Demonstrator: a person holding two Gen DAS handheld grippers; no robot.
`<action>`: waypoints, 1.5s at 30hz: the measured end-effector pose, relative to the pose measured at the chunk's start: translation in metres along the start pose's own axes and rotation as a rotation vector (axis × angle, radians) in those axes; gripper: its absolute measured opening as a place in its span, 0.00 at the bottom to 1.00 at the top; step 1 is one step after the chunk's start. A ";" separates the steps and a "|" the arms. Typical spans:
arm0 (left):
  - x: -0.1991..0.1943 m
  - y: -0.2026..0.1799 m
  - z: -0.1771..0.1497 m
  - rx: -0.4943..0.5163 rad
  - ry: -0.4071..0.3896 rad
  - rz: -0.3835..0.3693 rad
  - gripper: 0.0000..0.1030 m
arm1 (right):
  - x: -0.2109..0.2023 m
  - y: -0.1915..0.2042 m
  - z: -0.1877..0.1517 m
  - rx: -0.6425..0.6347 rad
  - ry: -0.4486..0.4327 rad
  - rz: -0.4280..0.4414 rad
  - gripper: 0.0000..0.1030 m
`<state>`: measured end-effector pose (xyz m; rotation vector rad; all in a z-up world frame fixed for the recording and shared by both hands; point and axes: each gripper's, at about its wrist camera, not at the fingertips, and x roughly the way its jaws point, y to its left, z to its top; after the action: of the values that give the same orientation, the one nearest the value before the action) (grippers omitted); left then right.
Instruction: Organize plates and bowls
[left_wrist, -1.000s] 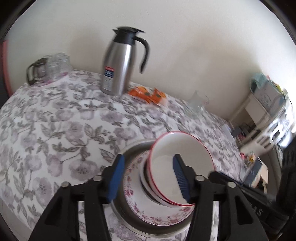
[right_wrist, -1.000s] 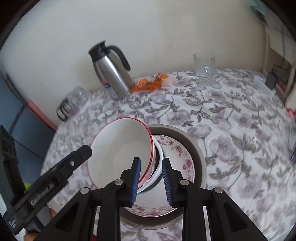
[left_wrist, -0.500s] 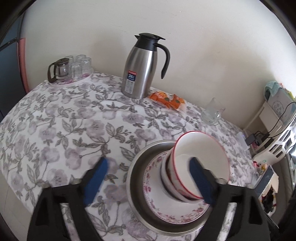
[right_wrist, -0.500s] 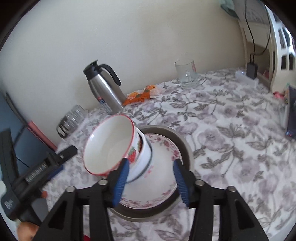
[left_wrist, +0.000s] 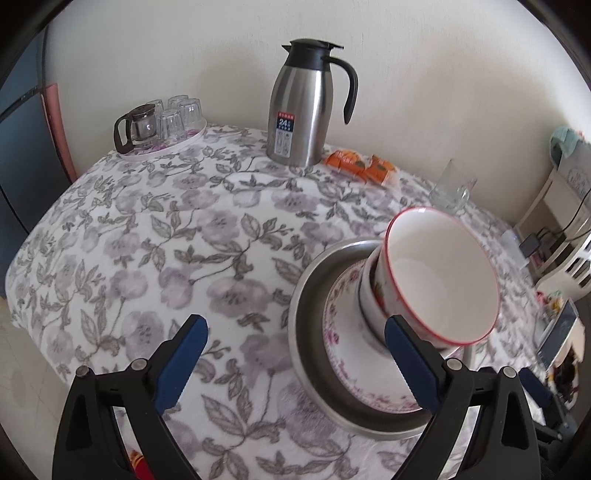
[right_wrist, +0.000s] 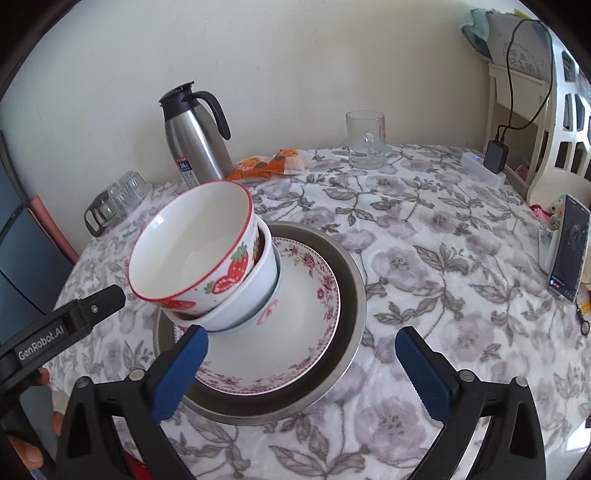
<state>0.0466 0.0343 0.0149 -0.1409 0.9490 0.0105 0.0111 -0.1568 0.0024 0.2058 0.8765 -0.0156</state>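
Note:
A strawberry-print bowl with a red rim (right_wrist: 195, 254) sits tilted inside a white bowl (right_wrist: 247, 299), which stands on a floral plate (right_wrist: 295, 332) in a metal basin (right_wrist: 354, 306). The same stack shows in the left wrist view, with the red-rimmed bowl (left_wrist: 439, 280), the plate (left_wrist: 343, 343) and the basin (left_wrist: 310, 332). My left gripper (left_wrist: 295, 365) is open and empty, near and left of the stack. My right gripper (right_wrist: 306, 369) is open and empty, just in front of the stack.
A steel thermos jug (left_wrist: 306, 107) stands at the back. A tray of glasses with a small glass pot (left_wrist: 159, 122) is at the back left. Orange snack packets (right_wrist: 273, 166) and a glass mug (right_wrist: 365, 144) are at the back. A phone (right_wrist: 569, 247) stands at the table's right edge.
Both grippers have opened wide and pulled back from the stack. The right gripper let go of the red-rimmed bowl, which now rests tilted in the white bowl.

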 end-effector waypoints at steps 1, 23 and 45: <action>0.001 -0.001 -0.001 0.008 0.005 0.011 0.94 | 0.000 0.000 -0.001 -0.002 0.002 -0.003 1.00; 0.012 -0.015 -0.043 0.118 0.205 0.143 0.94 | -0.004 -0.017 -0.017 0.032 0.031 -0.072 1.00; 0.016 -0.016 -0.043 0.126 0.224 0.166 0.94 | 0.004 -0.025 -0.022 0.038 0.075 -0.090 1.00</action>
<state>0.0225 0.0123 -0.0212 0.0549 1.1795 0.0901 -0.0052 -0.1766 -0.0186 0.2030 0.9599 -0.1094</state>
